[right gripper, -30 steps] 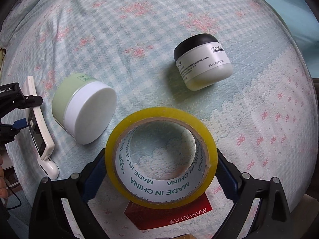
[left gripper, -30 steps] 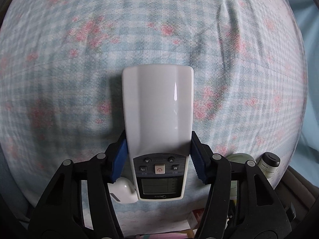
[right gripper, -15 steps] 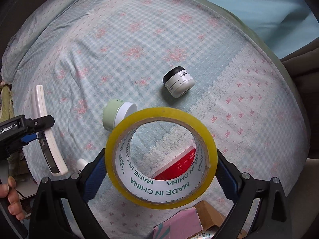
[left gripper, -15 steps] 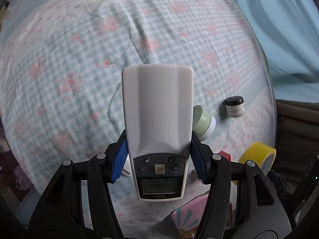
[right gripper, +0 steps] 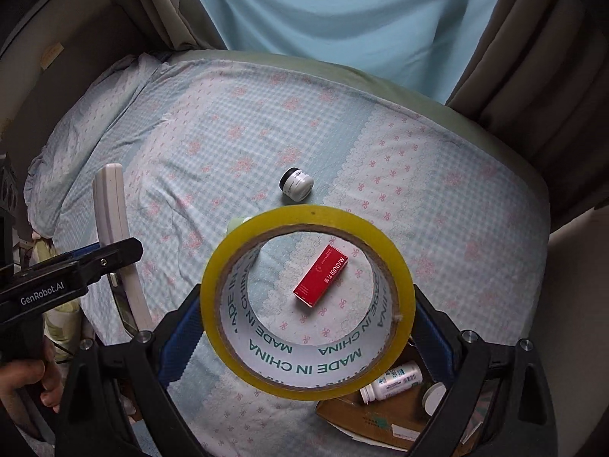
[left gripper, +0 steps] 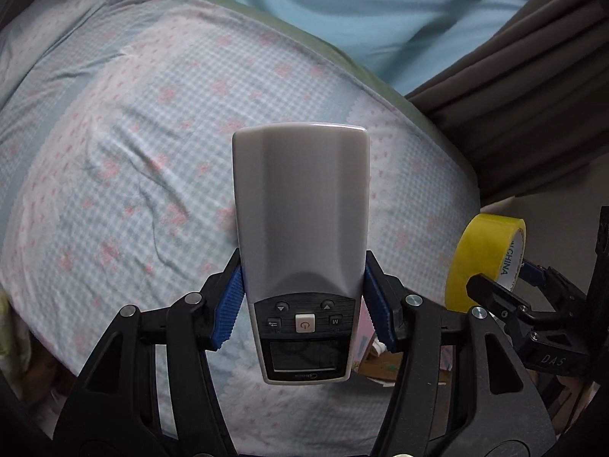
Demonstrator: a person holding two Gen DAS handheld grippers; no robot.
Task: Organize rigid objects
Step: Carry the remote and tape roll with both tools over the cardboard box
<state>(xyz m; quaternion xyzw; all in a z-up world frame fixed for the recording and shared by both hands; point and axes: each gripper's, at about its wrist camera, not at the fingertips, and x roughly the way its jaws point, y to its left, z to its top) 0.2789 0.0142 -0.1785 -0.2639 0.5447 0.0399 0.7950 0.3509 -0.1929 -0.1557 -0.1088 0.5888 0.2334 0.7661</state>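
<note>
You had both loads clear of the bed [right gripper: 437, 175] at this moment. The left gripper [left gripper: 302, 306] pinched a white handheld device [left gripper: 300, 205] across its waist, its blue fingers [left gripper: 228, 314] pressed on either edge just above the button panel, the long blank end sticking out ahead. The right gripper [right gripper: 306, 331] clamped a yellow tape roll [right gripper: 307, 301] by its outer rim, the hole facing the camera.

Judging by the open cardboard box [right gripper: 365, 419] at the near edge of the bed, which already held a white pill bottle [right gripper: 392, 381], you were most likely carrying both items there. To do that well, you needed steady pressure on the device: it was held near one end, so a quick swing could lever it out of the pads. The roll was gripped only along two thin lines of its rim, so it wanted a level carry and a low release, or it could roll off.

The two grippers hung close together, so you were wise to bring one to the box at a time. A red box [right gripper: 321, 282], a black-lidded jar [right gripper: 297, 184] and a green jar [right gripper: 236, 224], mostly hidden behind the roll, waited on the bed.
</note>
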